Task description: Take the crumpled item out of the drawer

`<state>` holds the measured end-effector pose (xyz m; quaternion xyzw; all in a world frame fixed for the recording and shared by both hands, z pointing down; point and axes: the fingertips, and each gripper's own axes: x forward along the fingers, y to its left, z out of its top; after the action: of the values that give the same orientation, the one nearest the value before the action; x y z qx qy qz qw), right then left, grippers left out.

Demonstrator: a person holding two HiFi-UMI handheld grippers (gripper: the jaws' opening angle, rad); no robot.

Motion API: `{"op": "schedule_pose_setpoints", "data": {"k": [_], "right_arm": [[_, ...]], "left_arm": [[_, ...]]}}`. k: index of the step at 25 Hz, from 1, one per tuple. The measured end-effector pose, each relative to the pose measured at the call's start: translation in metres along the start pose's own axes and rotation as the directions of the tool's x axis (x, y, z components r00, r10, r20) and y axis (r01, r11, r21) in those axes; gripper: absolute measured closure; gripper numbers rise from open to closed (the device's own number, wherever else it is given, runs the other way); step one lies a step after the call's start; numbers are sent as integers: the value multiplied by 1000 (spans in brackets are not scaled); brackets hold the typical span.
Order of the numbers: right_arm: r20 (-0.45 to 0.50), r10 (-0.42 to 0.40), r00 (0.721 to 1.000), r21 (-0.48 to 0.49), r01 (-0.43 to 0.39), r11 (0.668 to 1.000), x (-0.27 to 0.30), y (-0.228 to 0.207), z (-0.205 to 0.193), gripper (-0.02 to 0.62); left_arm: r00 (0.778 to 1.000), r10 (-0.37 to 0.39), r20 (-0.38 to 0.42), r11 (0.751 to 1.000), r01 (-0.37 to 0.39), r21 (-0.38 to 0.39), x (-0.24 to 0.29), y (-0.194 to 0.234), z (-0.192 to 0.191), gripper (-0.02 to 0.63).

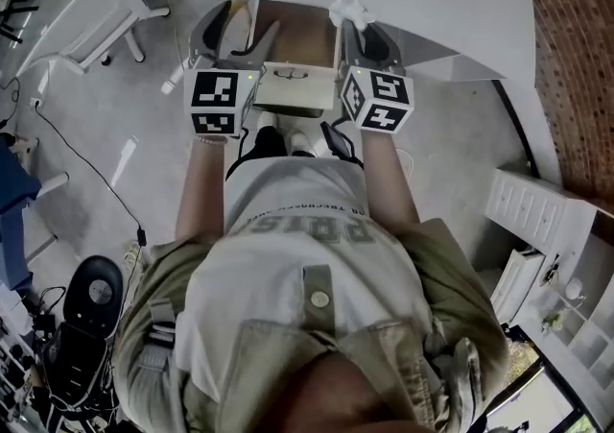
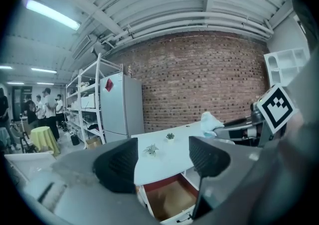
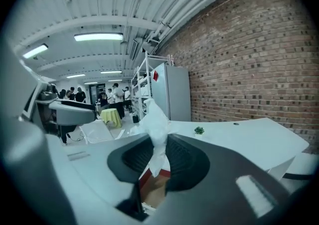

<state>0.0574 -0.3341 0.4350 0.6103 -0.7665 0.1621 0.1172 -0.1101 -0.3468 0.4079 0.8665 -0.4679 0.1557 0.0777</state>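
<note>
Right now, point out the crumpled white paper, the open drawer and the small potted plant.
crumpled white paper (image 3: 157, 134): right gripper view, its middle.
open drawer (image 2: 169, 199): left gripper view, its bare brown floor.
small potted plant (image 3: 199, 130): right gripper view, its leaves.

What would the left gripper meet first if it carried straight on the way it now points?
Probably the white table, near the small plant: both show between the open, empty jaws of the left gripper, above the open drawer. Depth is unclear, so that is a guess.
</note>
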Motion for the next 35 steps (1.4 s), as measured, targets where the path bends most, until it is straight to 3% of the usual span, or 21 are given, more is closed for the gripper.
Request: {"op": "schedule_pose_setpoints", "data": {"k": [7,13,19,35], "right_arm": [[80,-30,996,-10,31,999,-19,-3,15,514],[139,-50,989,-17,53,998,-29,-2,26,515],[178,-61,982,-37,68,997,-38,-2,36,514],[245,-89,965,-54,105,993,-44,-3,58,517]], "left_arm": [[999,-9,43,1000,8,24,-1,-8,7,349],[996,16,87,999,-20,39,-5,-6,16,490],[991,31,130,999,-36,32,-10,-7,25,589],[990,27,140,999,-31,26,-10,-1,31,598]]}}
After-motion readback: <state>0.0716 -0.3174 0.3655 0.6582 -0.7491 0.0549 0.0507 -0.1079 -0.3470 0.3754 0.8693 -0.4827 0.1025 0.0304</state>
